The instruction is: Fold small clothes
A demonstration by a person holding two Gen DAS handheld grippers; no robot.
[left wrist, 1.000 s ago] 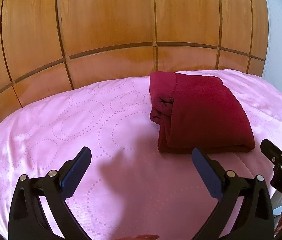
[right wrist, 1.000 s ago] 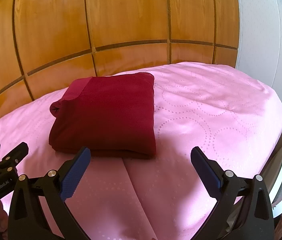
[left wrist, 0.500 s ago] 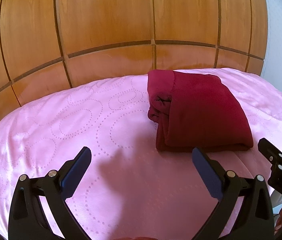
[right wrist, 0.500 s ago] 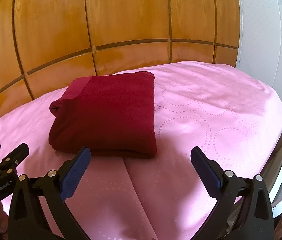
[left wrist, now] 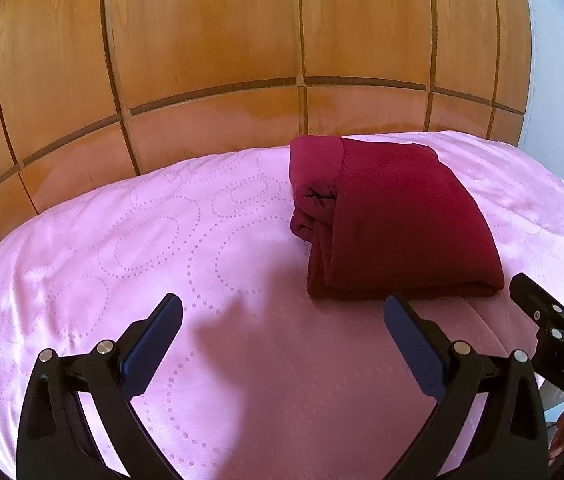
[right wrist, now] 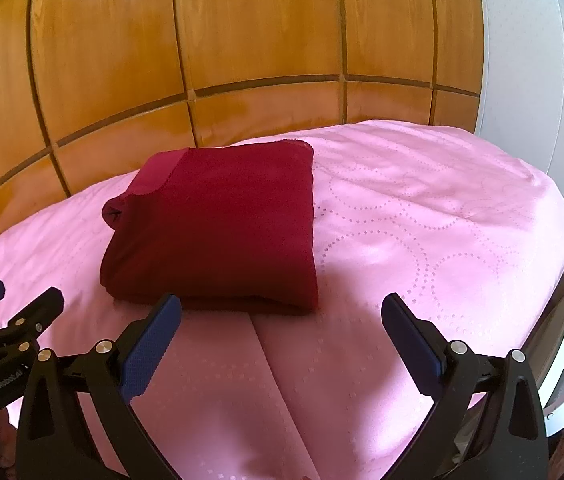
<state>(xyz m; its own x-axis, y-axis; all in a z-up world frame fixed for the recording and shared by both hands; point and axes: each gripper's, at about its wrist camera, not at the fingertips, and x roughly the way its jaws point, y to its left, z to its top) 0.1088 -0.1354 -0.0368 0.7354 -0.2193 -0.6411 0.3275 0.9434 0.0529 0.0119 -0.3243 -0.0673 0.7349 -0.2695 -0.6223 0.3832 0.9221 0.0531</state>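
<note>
A dark red garment (left wrist: 394, 216) lies folded into a thick rectangle on the pink bedspread (left wrist: 162, 248). It also shows in the right wrist view (right wrist: 218, 224). My left gripper (left wrist: 282, 344) is open and empty, hovering in front of and to the left of the garment. My right gripper (right wrist: 282, 340) is open and empty, hovering just in front of the garment's near edge. Each gripper shows at the edge of the other's view: the right one in the left wrist view (left wrist: 554, 320), the left one in the right wrist view (right wrist: 10, 316).
A wooden panelled wall (left wrist: 242, 60) rises right behind the bed. A white wall (right wrist: 522, 60) stands at the right. The bed's right edge (right wrist: 562, 280) drops off to a pale frame and floor. The bedspread has a seam (right wrist: 278, 372) near the front.
Both grippers have stayed open and shifted only slightly. The folded garment has not moved.
</note>
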